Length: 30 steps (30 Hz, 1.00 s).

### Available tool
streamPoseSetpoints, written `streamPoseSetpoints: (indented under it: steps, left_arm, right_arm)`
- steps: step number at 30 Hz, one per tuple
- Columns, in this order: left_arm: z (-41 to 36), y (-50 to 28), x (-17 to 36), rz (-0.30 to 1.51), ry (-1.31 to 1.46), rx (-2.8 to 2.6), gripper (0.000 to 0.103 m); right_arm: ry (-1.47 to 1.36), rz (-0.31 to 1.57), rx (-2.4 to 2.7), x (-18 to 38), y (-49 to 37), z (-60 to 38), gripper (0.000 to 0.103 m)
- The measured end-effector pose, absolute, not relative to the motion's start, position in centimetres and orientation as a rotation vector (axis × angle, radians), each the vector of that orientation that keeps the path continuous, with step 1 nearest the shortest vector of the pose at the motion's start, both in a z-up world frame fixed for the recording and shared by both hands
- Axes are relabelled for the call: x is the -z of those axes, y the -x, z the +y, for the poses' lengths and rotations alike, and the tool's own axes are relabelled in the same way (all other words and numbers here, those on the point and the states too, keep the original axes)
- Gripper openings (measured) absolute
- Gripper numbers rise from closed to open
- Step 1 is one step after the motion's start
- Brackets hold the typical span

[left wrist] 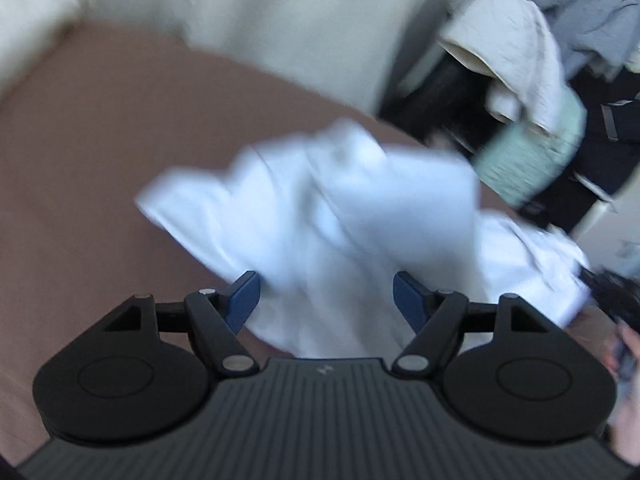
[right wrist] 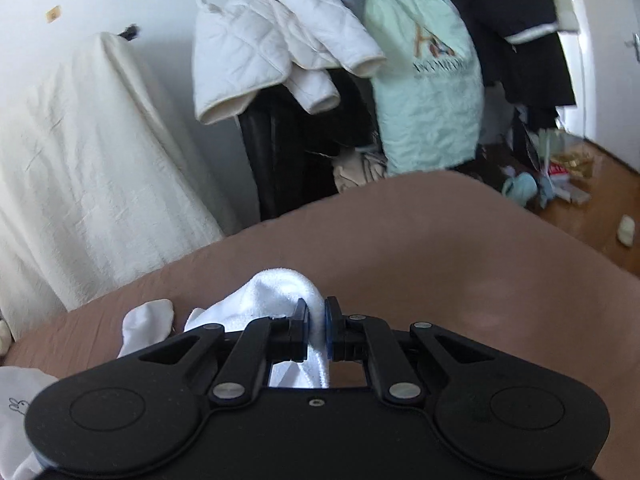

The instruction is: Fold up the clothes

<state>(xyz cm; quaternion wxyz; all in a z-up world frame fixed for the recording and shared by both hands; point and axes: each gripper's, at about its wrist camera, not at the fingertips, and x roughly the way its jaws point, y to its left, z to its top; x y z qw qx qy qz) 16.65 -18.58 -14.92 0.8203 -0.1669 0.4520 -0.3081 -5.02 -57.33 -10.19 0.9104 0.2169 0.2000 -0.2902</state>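
The crumpled white cotton garment (left wrist: pixel 320 216) lies on the brown bed sheet (left wrist: pixel 100 160), straight ahead of the released left tool (left wrist: pixel 326 300); the right tool (right wrist: pixel 317 320) is clenched on the garment's far-right edge.

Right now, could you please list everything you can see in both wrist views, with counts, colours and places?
White garment: one, white, crumpled on the bed, one edge pinched.
Sock: one, white, on the bed beside the garment.
Bed sheet: one, brown, covering the bed.
Cream cloth: one, draped against the wall.
Quilted jacket: one, white, hung over dark furniture.
Mint garment: one, pale green, hanging beside the jacket.
Dark coat: one, black, hanging at right.
Floor clutter: several items, mixed colours, on the wooden floor.
Left gripper: one, black, open over the garment.
Right gripper: one, black, shut on the garment.
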Motion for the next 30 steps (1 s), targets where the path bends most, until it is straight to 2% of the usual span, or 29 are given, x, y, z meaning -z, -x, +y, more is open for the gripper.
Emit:
streamPoseSetpoints:
  steps: [2,4,5,6,9,11,12,14,17,19,21,24,30]
  left_arm:
    - [-19.4,-16.1,16.4,1.053,0.353,0.658,0.073]
    - [-19.8,-15.5,17.0,1.044,0.353,0.667,0.064]
    - [-19.8,-15.5,17.1,1.029,0.370,0.669,0.038]
    - [-19.9,-15.5,17.2,1.027,0.389,0.667,0.023]
    - [-19.8,-15.4,15.6,0.958,0.417,0.621,0.018]
    - [-19.8,-14.5,13.0,0.839,0.357,0.604,0.017]
    - [-19.7,-13.9,11.7,0.799,0.338,0.608,0.015]
    - [-19.6,-12.6,9.3,0.719,0.299,0.614,0.002]
    - [-19.4,-10.7,5.6,0.600,0.240,0.623,0.002]
    - [-19.5,-10.0,4.9,0.589,0.227,0.651,0.002]
    - [-19.3,-9.7,4.7,0.601,0.242,0.672,0.002]
    - [-18.3,-9.0,5.5,0.638,0.346,0.688,0.002]
    - [-16.5,-5.5,5.8,0.636,0.405,0.743,0.002]
  right_arm:
    - [-0.434,0.392,0.582,9.5,5.2,-56.9,0.009]
    - [-0.401,0.394,0.580,9.1,4.8,-56.2,0.009]
    - [-0.380,0.404,0.584,9.1,4.5,-56.0,0.009]
    - [-0.367,0.412,0.586,9.1,4.4,-55.9,0.009]
    - [-0.371,0.420,0.589,9.4,4.4,-56.2,0.010]
    - [-0.396,0.446,0.581,10.3,4.2,-56.6,0.015]
    - [-0.417,0.474,0.588,10.8,4.1,-56.8,0.020]
    - [-0.476,0.512,0.598,11.3,4.3,-56.9,0.050]
    - [-0.594,0.510,0.595,11.1,5.9,-56.2,0.051]
    - [-0.704,0.435,0.499,10.3,7.7,-55.0,0.052]
    - [-0.766,0.410,0.318,9.7,8.3,-53.0,0.057]
    - [-0.862,0.464,-0.004,9.7,7.4,-50.1,0.060]
    - [-1.181,0.625,-0.294,14.6,5.9,-44.5,0.066]
